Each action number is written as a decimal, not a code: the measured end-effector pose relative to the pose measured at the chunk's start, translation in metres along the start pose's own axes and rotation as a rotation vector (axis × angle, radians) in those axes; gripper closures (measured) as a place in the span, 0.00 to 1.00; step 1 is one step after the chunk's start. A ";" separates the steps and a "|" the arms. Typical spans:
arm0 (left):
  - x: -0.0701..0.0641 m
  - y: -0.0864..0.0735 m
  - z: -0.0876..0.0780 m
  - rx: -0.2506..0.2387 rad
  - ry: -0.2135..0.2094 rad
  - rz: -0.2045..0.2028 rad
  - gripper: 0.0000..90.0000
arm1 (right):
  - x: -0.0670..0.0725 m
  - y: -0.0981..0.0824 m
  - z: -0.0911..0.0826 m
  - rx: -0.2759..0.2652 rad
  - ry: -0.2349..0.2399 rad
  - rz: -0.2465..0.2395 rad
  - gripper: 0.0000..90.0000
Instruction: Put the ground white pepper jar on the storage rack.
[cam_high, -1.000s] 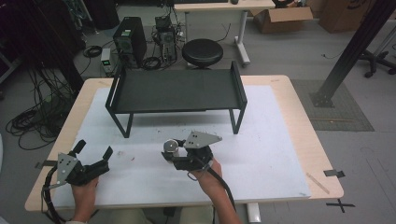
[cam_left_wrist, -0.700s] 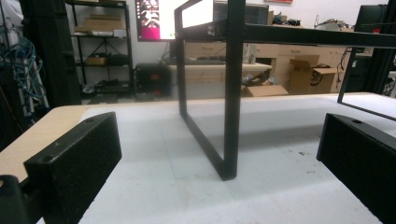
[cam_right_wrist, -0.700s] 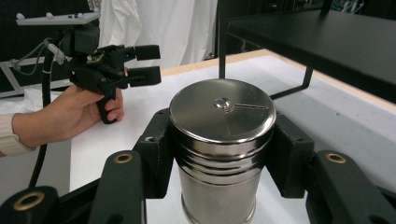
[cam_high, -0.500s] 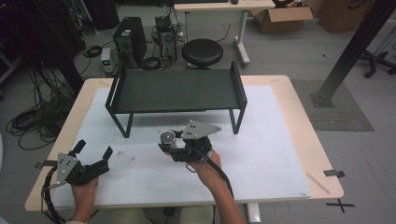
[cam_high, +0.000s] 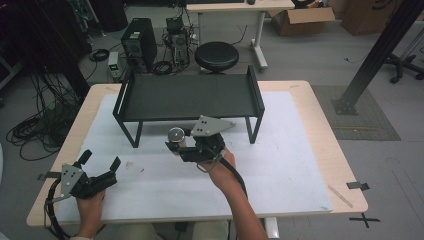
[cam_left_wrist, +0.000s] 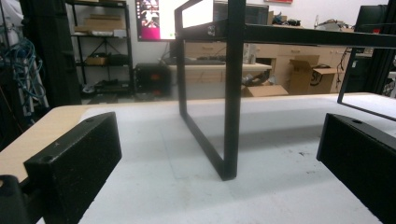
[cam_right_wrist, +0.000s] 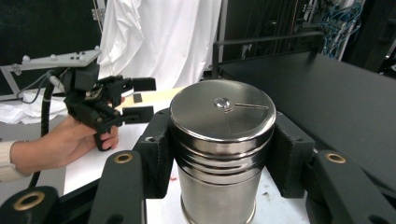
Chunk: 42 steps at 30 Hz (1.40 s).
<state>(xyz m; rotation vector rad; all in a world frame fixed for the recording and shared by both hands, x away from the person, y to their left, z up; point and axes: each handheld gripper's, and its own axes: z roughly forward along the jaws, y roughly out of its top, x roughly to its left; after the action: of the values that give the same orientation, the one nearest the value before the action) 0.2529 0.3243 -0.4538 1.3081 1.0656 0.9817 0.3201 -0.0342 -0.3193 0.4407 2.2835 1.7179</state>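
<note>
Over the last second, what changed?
The right gripper, shut on the steel canister, rose off the white mat and moved toward the black shelf. The left gripper stayed open at the table's near-left corner; the shelf has not moved.

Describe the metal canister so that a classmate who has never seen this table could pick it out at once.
Start at the black shelf rack standing on the white-topped table. Just in front of its front edge, the right tongs grip a steel canister. It is the one shiny, round thing there: ribbed silver sides and a flat lid with a small centre rivet.
</note>
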 end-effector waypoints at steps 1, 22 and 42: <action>0.000 0.000 0.000 -0.001 -0.001 -0.001 0.00 | -0.001 0.002 0.000 -0.003 -0.001 -0.001 0.54; 0.000 0.000 0.000 0.000 -0.001 -0.002 0.00 | -0.028 0.037 -0.002 -0.044 -0.029 0.003 0.54; 0.000 0.000 0.000 -0.003 0.001 0.000 0.00 | -0.072 0.054 0.006 -0.070 -0.131 0.052 0.54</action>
<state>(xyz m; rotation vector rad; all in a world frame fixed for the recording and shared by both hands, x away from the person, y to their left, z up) 0.2528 0.3240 -0.4538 1.3051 1.0644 0.9834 0.3939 -0.0422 -0.2678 0.5839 2.1316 1.7333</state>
